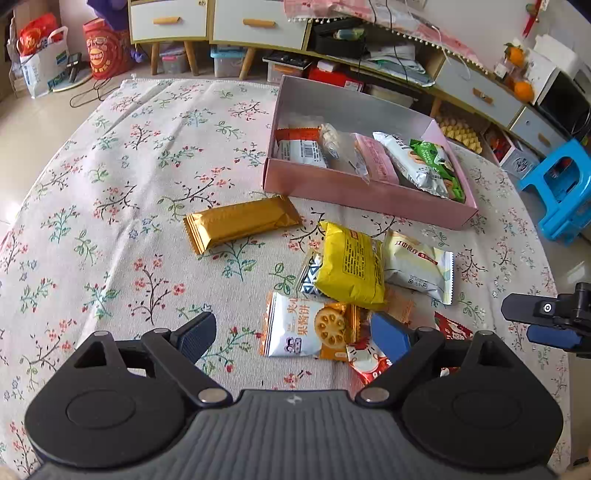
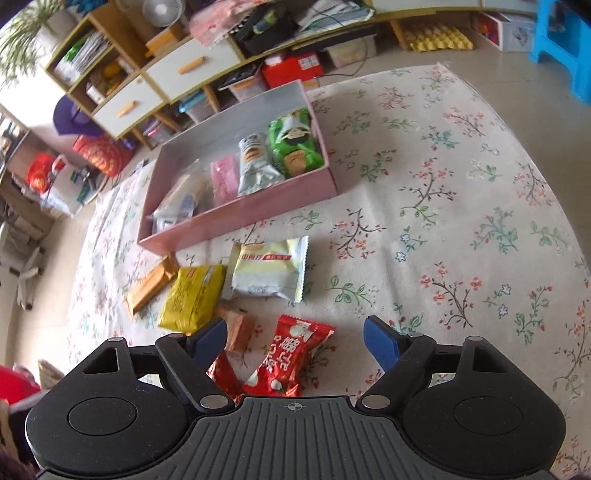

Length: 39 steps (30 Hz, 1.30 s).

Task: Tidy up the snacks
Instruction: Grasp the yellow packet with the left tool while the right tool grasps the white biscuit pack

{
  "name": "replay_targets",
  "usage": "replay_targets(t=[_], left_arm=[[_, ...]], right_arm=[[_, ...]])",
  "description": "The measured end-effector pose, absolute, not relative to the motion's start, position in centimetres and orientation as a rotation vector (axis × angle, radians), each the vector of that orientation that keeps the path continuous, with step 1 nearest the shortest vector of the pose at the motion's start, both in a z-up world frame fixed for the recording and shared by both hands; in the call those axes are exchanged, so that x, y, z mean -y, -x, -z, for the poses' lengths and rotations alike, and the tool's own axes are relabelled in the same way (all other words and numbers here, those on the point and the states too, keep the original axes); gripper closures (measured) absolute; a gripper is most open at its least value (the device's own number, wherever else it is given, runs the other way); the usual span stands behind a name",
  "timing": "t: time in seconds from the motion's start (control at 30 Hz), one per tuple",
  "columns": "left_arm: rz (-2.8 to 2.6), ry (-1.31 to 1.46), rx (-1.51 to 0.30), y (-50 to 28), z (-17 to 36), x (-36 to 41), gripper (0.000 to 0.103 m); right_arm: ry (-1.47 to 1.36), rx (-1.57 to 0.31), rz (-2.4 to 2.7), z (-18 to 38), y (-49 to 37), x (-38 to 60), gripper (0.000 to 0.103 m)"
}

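Observation:
A pink box holds several snack packs. Loose on the floral cloth lie a gold bar, a yellow pack, a pale cream pack, a white-and-orange biscuit pack and a red pack. My left gripper is open above the biscuit pack, empty. My right gripper is open over the red pack, empty; it also shows at the right edge of the left wrist view.
A small orange wrapper and a blue-white wrapper lie among the packs. Low cabinets with clutter stand behind the table. A blue stool stands at the right. The cloth spreads to the right.

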<state>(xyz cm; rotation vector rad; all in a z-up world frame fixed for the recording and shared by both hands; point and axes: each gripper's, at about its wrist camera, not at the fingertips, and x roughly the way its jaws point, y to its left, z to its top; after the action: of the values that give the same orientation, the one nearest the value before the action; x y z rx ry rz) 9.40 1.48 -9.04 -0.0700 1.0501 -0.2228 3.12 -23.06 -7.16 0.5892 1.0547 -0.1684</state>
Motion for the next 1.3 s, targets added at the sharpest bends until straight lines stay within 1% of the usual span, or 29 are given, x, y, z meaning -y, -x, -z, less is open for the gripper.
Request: replay_targets(t=[0.33,0.53,0.7,0.8,0.83,0.87,0.9,0.93,1.03,1.3], left_arm=[[0.235,0.051,-1.040,-10.9,8.8,0.1,0.013],[0.231,-0.041,-1.024,-12.6,9.8,2.2,0.014],[0.240,-0.164,-1.010,-13.3,10.9,4.1,0.016],[0.272,-0.144,-1.035,-13.6,11.5,4.1,0.022],[0.279,-0.137,-1.035,-13.6,11.5,4.0,0.026],[0.286,-0.131,-1.030,-13.5,11.5,3.8,0.035],[0.301,-0.122,-1.026,-13.4,11.3,3.6,0.042],[0.321,-0.108,-1.025,-13.3,11.1,3.5,0.051],[0.321,-0.112,-1.012,-12.8,10.6,3.3,0.057],[0.272,0.030,-0.999,-12.9,9.2,0.0,0.059]], right_arm=[[-0.580,-1.090,0.225,8.5,-5.0,22.4,0.020],[-0.558,-1.071,0.227,8.2,-6.1,22.0,0.020],[-0.571,-1.113,0.227,9.2,-6.4,21.8,0.020],[-0.549,-1.110,0.242,9.3,-6.6,21.8,0.020],[-0.543,-1.106,0.250,9.2,-6.7,21.8,0.020],[-0.544,-1.103,0.254,9.1,-6.7,22.0,0.020],[-0.548,-1.101,0.257,9.1,-6.8,22.1,0.020],[-0.548,-1.101,0.262,9.1,-6.8,22.1,0.020],[-0.526,-1.114,0.262,9.2,-7.1,21.9,0.020],[-0.518,-1.126,0.254,9.6,-7.5,21.1,0.020]])
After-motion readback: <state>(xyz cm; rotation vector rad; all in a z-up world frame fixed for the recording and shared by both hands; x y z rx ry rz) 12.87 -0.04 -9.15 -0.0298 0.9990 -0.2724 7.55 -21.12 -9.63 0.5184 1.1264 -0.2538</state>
